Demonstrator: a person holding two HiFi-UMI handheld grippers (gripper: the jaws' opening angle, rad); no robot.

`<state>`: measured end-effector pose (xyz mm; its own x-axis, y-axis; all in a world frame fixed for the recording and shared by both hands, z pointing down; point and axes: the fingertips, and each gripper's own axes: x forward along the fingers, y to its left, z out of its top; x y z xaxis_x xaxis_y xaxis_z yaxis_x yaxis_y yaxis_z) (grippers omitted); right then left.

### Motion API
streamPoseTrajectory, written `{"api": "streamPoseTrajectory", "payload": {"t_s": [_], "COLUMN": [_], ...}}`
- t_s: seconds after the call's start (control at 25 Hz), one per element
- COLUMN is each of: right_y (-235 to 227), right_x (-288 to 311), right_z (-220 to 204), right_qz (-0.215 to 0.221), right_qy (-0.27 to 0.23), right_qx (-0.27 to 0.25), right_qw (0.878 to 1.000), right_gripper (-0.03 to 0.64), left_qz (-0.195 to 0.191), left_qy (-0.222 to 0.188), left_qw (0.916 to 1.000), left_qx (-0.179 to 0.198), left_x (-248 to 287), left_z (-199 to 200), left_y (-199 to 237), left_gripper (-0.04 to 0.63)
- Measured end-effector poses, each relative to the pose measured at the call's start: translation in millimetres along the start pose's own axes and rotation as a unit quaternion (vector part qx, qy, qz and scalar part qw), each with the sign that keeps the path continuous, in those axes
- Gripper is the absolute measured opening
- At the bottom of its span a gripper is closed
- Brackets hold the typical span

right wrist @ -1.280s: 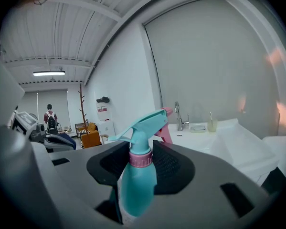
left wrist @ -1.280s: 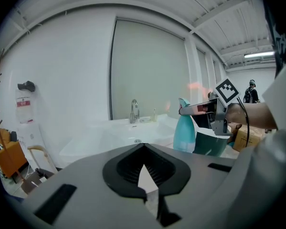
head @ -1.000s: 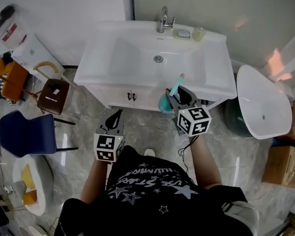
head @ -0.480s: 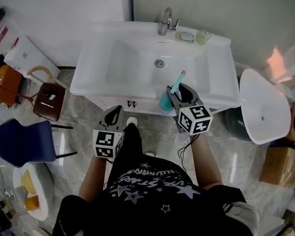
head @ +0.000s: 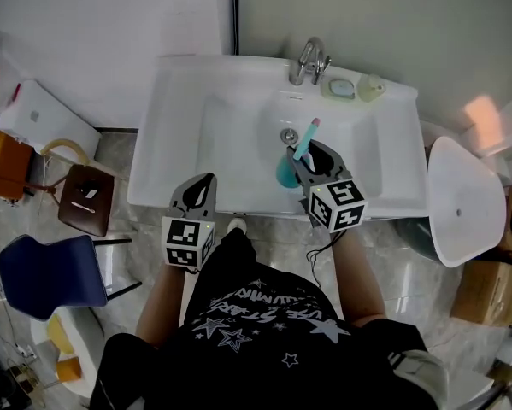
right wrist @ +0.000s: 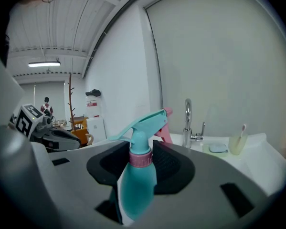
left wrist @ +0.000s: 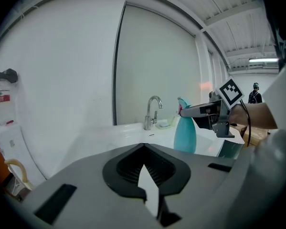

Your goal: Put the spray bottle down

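Note:
A teal spray bottle [head: 286, 168] with a pink collar and trigger hangs upright over the white sink basin [head: 230, 118], near the drain. My right gripper [head: 310, 148] is shut on it, jaws clamped at the neck just under the collar [right wrist: 142, 147]. In the left gripper view the bottle [left wrist: 185, 132] shows beside the faucet, with the right gripper [left wrist: 207, 111] behind it. My left gripper [head: 203, 183] hovers over the sink's front rim, left of the bottle; it is shut and holds nothing [left wrist: 143, 146].
A chrome faucet [head: 309, 58], a soap dish [head: 338, 86] and a cup with a toothbrush [head: 372, 86] stand at the sink's back edge. A white oval basin [head: 456, 199] and cardboard boxes [head: 493, 289] are to the right; a brown stool [head: 85, 199] and a blue chair [head: 42, 272] to the left.
Both grippers have moved forward from in front of the cabinet to over the sink. The bottle now hangs above the basin, still held.

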<state>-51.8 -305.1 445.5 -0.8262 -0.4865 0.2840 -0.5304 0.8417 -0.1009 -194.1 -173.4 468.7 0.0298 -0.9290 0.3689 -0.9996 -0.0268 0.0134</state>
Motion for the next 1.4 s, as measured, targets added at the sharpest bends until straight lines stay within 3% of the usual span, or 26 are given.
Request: {"api": "streamPoseTrajectory", "payload": {"t_s": [0.72,1.4], "right_y": [-31.0,-85.2], "right_x": [155.9,280.9], "right_z": [44.7,63.0], "right_qz": [-0.019,-0.046], "right_qy": [0.009,-0.015], "right_qx": [0.004,-0.005], "right_qw": [1.0,0.999], "right_gripper": [0.161,0.161], "left_qz": [-0.025,-0.02], "left_qy": [-0.011,0.018], "left_qw": [0.9996,0.9995], "left_qx": [0.009,-0.014], "left_x": [109.0,175.9], "left_z": [57.5,49.8], "left_y": [115.0,177.4], "left_gripper": [0.015,0.015]}}
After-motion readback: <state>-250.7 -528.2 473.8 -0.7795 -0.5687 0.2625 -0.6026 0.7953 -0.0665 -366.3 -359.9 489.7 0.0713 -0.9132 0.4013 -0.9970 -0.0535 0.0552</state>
